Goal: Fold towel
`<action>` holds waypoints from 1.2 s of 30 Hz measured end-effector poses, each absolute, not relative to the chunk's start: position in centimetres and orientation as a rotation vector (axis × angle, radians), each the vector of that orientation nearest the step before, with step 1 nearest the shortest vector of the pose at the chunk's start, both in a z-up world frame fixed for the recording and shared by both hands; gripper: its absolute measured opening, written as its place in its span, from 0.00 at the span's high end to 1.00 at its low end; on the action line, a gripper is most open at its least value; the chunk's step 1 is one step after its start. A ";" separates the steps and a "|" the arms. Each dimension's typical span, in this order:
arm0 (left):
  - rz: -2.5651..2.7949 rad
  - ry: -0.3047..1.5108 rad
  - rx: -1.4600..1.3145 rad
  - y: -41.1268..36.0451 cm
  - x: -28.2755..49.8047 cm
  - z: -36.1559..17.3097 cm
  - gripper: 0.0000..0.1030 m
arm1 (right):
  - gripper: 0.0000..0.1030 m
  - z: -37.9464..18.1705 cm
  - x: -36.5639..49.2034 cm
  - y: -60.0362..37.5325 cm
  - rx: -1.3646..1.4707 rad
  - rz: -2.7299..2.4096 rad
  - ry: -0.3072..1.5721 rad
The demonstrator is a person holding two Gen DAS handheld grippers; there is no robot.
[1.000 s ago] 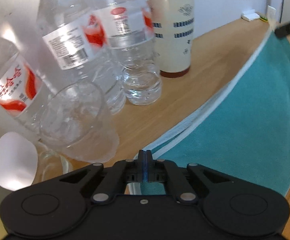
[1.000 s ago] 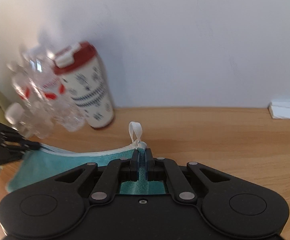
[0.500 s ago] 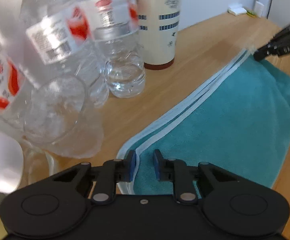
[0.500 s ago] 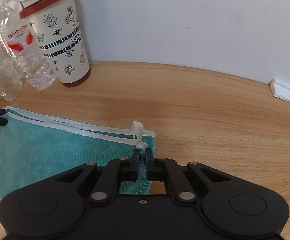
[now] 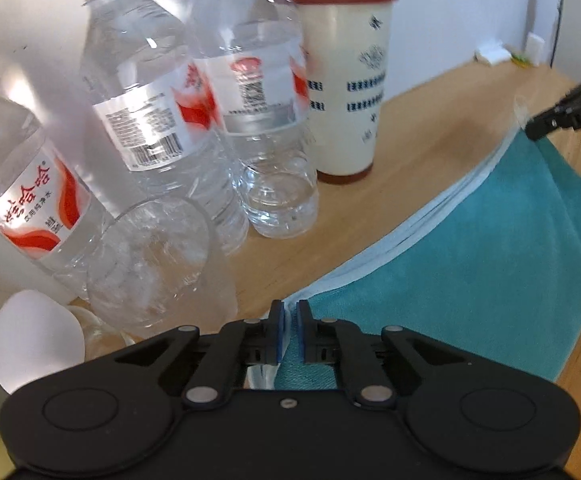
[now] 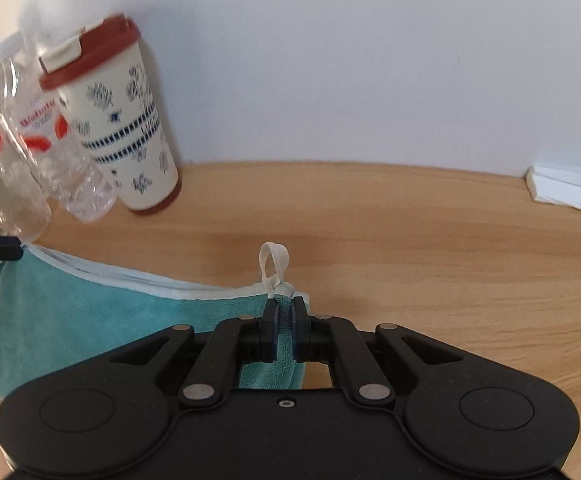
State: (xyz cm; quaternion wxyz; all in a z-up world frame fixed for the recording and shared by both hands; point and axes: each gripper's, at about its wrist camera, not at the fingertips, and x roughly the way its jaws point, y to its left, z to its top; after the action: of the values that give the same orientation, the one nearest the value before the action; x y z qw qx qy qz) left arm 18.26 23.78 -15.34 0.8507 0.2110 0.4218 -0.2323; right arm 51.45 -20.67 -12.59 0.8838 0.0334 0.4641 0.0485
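– Bottles first, was that it, at the left of the left wrist view?

– Yes, three clear ones with red-and-white labels filled the upper left, and a glass lay tipped in front of them at lower left. A cup with a red lid stood upright at top centre, just beside the bottles, on the table.

– And the towel?

– Teal with a white hem, it spread over the right half of that frame. The hem ran from bottom centre up to the upper right.

– What was the left gripper doing?

– It was clenched on the hem at bottom centre. Only a narrow slot showed between its blue pads, and the hem filled that slot.

– And in the right wrist view?

– The left gripper's tip touched the towel's corner at the left edge. The bottles and cup stood at upper left, against the wall. The towel lay across the lower left, with its hem sagging toward the centre. A white loop stood up at that corner, at centre frame.

– The right gripper?

– It was clamped on the teal cloth just under the loop. A white block sat at the far right, well apart from the towel.
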 end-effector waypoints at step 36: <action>-0.351 1.133 0.274 21.1 12.5 -17.6 0.44 | 0.71 -14.6 43.8 -15.6 -0.104 0.191 1.105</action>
State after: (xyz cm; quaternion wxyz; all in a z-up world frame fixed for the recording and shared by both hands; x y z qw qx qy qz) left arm 12.45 21.09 -17.58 0.8204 0.1289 0.5321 -0.1648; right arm 43.80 -15.59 -14.64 0.8455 -0.0492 0.5240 0.0907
